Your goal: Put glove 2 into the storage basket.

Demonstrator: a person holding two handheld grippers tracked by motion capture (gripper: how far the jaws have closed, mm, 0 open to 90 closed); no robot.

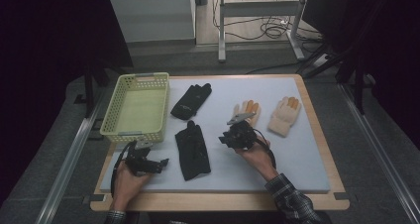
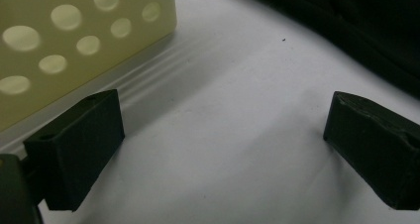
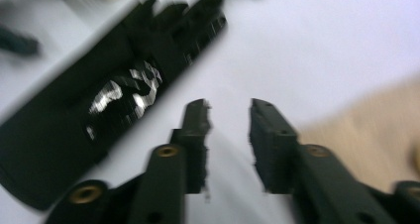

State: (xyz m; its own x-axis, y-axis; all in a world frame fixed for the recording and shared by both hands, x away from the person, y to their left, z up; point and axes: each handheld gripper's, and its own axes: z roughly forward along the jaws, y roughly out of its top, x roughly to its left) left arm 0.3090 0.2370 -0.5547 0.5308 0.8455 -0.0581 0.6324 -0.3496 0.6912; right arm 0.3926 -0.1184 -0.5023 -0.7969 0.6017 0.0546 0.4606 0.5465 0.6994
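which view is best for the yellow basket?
High view: the whole basket shows at the mat's left edge, inside seemingly empty. Left gripper view catches just a perforated side wall up close. Right gripper view gives nothing usable of it.

Nothing readable here, honestly. The nearer black glove [image 3: 99, 110] has a pale printed mark on its back, but in the right gripper view it's smeared by blur and I can't make out any letters. The farther black glove [image 1: 190, 101] has a tiny light mark too, way too small to read.
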